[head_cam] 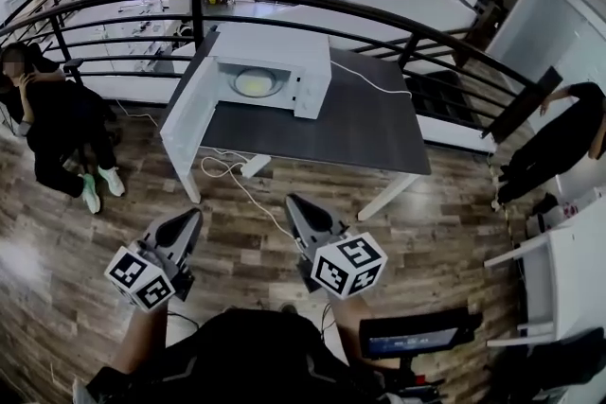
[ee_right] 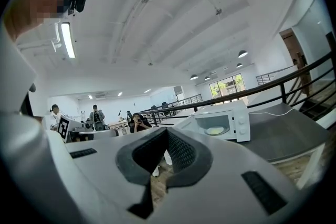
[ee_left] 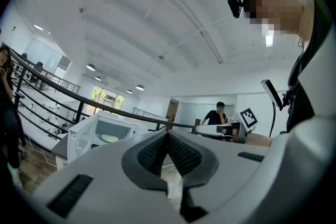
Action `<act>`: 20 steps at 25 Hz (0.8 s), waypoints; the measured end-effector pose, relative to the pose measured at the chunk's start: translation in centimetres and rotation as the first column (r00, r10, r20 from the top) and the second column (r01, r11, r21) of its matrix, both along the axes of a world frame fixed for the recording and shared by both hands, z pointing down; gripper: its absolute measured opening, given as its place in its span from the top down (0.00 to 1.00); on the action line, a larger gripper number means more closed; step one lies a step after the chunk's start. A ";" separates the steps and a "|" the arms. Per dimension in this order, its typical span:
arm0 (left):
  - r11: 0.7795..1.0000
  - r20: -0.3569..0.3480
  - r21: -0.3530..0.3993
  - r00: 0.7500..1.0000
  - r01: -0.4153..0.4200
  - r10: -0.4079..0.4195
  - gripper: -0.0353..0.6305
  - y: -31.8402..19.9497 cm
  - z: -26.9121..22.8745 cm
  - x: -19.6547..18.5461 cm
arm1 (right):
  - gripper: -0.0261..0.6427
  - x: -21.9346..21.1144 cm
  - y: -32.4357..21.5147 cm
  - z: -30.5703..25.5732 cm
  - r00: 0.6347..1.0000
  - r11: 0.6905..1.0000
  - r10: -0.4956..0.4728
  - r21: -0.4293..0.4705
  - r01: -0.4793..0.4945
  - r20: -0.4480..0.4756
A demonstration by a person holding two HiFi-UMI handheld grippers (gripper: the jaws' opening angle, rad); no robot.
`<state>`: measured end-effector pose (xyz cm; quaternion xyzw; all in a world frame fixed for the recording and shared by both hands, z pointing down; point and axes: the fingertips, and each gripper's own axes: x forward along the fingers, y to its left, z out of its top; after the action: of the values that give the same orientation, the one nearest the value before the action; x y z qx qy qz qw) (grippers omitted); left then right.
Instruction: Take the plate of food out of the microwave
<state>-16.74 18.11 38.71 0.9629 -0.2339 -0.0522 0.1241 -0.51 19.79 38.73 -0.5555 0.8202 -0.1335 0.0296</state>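
Note:
A white microwave (head_cam: 270, 61) stands on the dark grey table (head_cam: 360, 128), its door (head_cam: 185, 123) swung wide to the left. Inside it lies the plate of food (head_cam: 254, 83), pale with yellowish food. Both grippers are held low over the wooden floor, well short of the table. My left gripper (head_cam: 196, 216) and my right gripper (head_cam: 291, 202) are shut with nothing between the pads. The left gripper view shows the microwave (ee_left: 102, 134) and plate (ee_left: 109, 138) beyond the shut left gripper (ee_left: 168, 134). The right gripper view shows the microwave (ee_right: 223, 122) and plate (ee_right: 215, 130) past the shut right gripper (ee_right: 167, 131).
A black railing (head_cam: 379, 19) curves behind the table. A white cable (head_cam: 237, 175) trails over the floor under the table's near edge. One person crouches at the left (head_cam: 57, 123) and another stands at the right (head_cam: 559, 142). A white table (head_cam: 559, 270) is at the right.

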 end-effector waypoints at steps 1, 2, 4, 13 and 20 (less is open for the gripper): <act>1.000 -0.001 -0.001 1.000 -0.005 0.005 0.94 -0.1 0.1 -0.3 | 0.96 -0.3 0.0 0.0 1.000 1.000 0.004 -0.001 -0.004 -0.003; 1.000 -0.001 -0.003 1.000 -0.011 0.011 0.94 -0.2 0.2 -0.6 | 0.96 -0.6 0.0 0.1 1.000 1.000 0.009 -0.002 -0.009 -0.004; 1.000 -0.001 -0.009 1.000 -0.020 0.020 0.94 -0.3 0.5 -1.1 | 0.96 -1.1 0.3 0.2 1.000 1.000 0.021 -0.006 -0.021 -0.001; 0.999 -0.011 -0.008 0.999 -0.053 0.053 0.94 -1.1 0.9 -2.6 | 0.96 -2.7 0.6 1.2 0.998 0.998 0.059 -0.022 -0.058 0.006; 1.000 -0.003 0.008 1.000 -0.027 0.027 0.94 -3.2 1.2 -1.9 | 0.96 -1.5 -2.1 1.8 0.998 0.999 0.051 -0.018 -0.050 0.034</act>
<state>-18.63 14.91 39.87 0.9664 -0.2203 -0.0528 0.1212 -2.05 17.71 40.50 -0.5739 0.8041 -0.1494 0.0424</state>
